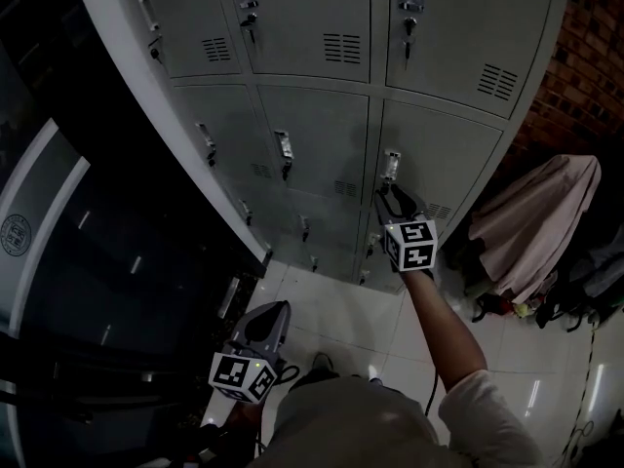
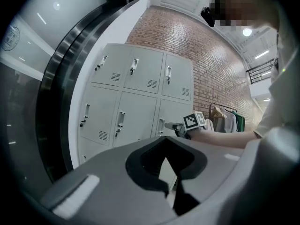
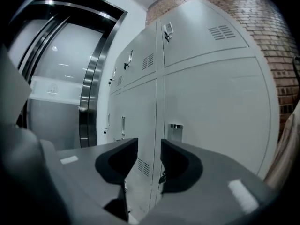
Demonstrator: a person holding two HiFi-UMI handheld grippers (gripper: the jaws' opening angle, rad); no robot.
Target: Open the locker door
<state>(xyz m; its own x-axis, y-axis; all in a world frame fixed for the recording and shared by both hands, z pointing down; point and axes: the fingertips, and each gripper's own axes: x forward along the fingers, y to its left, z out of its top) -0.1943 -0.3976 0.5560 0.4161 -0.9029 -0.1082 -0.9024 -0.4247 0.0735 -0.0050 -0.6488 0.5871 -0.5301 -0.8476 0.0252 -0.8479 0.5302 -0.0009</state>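
Brick wall (image 1: pixel 590 37), shut grey lockers (image 1: pixel 322 130); right gripper (image 1: pixel 392 199) spread empty, left gripper (image 1: pixel 275 314) pressed together.

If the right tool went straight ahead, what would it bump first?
Probably the grey locker door, right by its metal handle. The right tool is open and nothing stands in between; the distance is hard to judge.

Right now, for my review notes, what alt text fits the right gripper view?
The right tool, jaws apart and empty, points toward the metal latch on a closed grey locker door. A brick wall stands at right.
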